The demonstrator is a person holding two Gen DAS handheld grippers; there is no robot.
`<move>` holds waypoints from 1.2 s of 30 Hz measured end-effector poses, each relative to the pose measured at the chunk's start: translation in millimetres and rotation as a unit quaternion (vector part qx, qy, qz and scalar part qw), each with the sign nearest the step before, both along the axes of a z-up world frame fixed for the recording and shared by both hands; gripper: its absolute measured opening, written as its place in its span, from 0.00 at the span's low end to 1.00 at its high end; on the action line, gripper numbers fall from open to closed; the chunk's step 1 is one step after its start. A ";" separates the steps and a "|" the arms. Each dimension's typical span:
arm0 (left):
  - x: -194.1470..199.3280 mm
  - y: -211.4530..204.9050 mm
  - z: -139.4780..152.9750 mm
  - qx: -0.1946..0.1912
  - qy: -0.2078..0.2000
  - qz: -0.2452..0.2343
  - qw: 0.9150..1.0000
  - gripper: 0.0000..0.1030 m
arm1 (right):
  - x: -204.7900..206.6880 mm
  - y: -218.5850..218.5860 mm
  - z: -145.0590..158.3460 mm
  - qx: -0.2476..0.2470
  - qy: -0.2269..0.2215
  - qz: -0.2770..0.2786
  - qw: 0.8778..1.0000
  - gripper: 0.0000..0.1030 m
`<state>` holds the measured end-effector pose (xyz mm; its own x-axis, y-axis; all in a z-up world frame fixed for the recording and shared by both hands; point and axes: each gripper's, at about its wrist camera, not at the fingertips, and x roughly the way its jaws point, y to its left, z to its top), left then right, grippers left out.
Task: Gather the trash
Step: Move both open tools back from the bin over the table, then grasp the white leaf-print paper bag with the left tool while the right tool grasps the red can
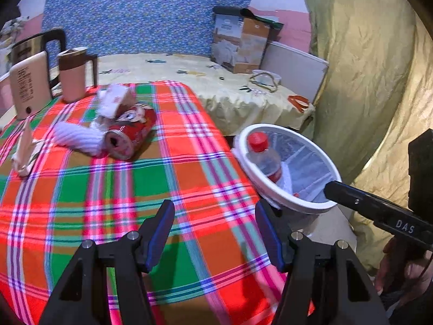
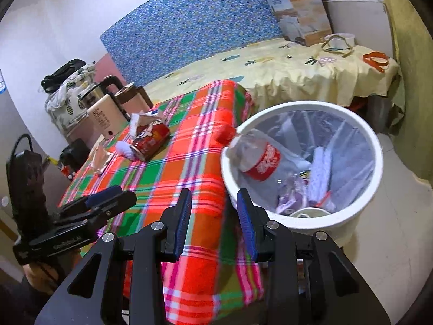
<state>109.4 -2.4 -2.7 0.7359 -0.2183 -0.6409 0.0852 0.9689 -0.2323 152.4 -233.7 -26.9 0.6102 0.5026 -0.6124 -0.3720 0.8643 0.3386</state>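
With both the left gripper and right gripper open and empty, the light, dent-prone red can looks best pinched across its middle.

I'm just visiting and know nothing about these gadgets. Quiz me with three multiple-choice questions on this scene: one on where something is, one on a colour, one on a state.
1. Where is the plastic bottle?
A. on the bed
B. in the white bin
C. beside the kettle

2. What colour is the bottle's cap?
A. red
B. green
C. black

3. How does the red can sit?
A. upright
B. on its side
C. inside the bin

Answers:
B: plastic bottle leans in the white bin.
A: cap is red.
B: red can lies sideways on the plaid cloth.
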 end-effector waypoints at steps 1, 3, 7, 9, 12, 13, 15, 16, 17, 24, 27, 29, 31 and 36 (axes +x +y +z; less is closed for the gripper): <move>-1.5 4.6 -0.7 0.001 0.000 0.006 1.000 0.62 | 0.6 3.1 -0.2 0.002 0.002 0.004 1.000 0.36; -3.9 12.2 -1.8 0.001 -0.001 0.016 1.000 0.62 | -0.6 9.4 -1.5 0.005 0.007 0.009 1.000 0.36; -7.7 24.2 -2.1 0.003 -0.003 0.032 0.999 0.62 | 0.1 23.0 -1.8 -0.008 0.012 0.015 1.000 0.36; -8.7 30.5 -2.0 0.003 -0.004 0.037 0.999 0.62 | 1.3 29.0 -1.9 -0.011 0.015 0.019 1.000 0.36; -9.5 38.7 -3.1 0.005 -0.005 0.046 0.999 0.62 | 2.5 38.0 -2.5 -0.015 0.019 0.026 0.999 0.36; -9.9 41.9 -3.6 0.005 -0.005 0.049 0.999 0.62 | 3.5 40.9 -2.7 -0.016 0.021 0.028 0.999 0.36; -10.4 48.8 -5.3 0.008 -0.004 0.055 0.998 0.62 | 5.3 47.0 -3.6 -0.016 0.024 0.031 0.999 0.36; -10.6 52.9 -6.1 0.008 -0.003 0.059 0.998 0.62 | 6.9 49.4 -3.7 -0.014 0.026 0.032 0.999 0.36; -10.0 57.3 -6.4 0.009 -0.003 0.063 0.998 0.62 | 8.3 52.4 -3.6 -0.013 0.028 0.034 0.999 0.36; -9.4 94.7 -6.9 0.016 -0.003 0.099 0.995 0.62 | 19.9 79.9 -2.5 -0.010 0.039 0.047 0.998 0.49; -7.9 115.0 -4.2 0.022 -0.007 0.118 0.993 0.62 | 25.1 93.0 -2.4 -0.006 0.044 0.056 0.997 0.56; -6.4 129.1 -2.4 0.028 -0.010 0.130 0.991 0.62 | 29.9 100.0 -3.5 -0.006 0.048 0.059 0.997 0.56; -3.9 144.0 -0.5 0.035 -0.012 0.143 0.989 0.62 | 36.1 106.7 -5.1 -0.004 0.055 0.059 0.997 0.56; 5.6 176.5 2.3 0.051 -0.016 0.174 0.983 0.62 | 50.9 124.9 -6.6 0.002 0.066 0.059 0.996 0.56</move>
<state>115.0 174.1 -0.4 0.7752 0.1149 -0.6212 -0.2504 0.9587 -0.1351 203.3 -108.9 -33.5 0.4611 0.5688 -0.6810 -0.4229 0.8156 0.3949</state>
